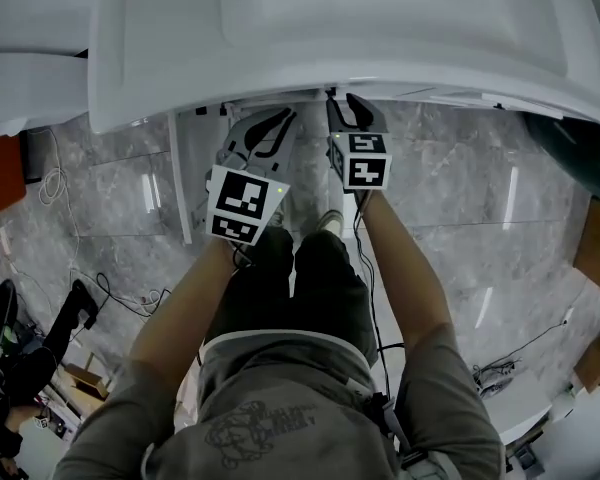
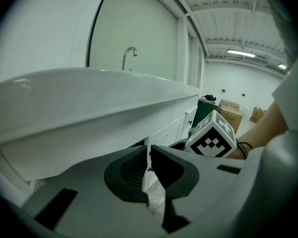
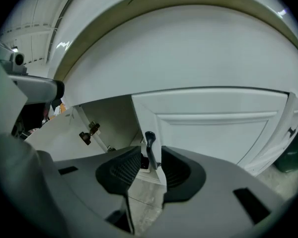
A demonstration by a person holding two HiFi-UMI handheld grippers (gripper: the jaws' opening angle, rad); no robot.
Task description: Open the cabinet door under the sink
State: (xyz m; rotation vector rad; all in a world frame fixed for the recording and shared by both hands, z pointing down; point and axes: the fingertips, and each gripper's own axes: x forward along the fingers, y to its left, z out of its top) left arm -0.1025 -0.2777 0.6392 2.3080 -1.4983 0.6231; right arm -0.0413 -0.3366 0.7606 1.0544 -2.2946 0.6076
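Under the sink (image 3: 188, 48), just ahead: the white door (image 3: 213, 128). At its left edge, a dark handle (image 3: 150, 144), flanked by the wide-set jaws of the right gripper (image 3: 151, 156) and clear of both pads. Further left, cabinet interior with a hinge (image 3: 89, 131). Alongside, the left gripper (image 2: 148, 151), jaws nearly together, only a white door edge showing in the slit.

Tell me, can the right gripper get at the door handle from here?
Probably yes: the right gripper holds open jaws either side of the handle on the door, nothing between. The sink overhangs but doesn't block it.
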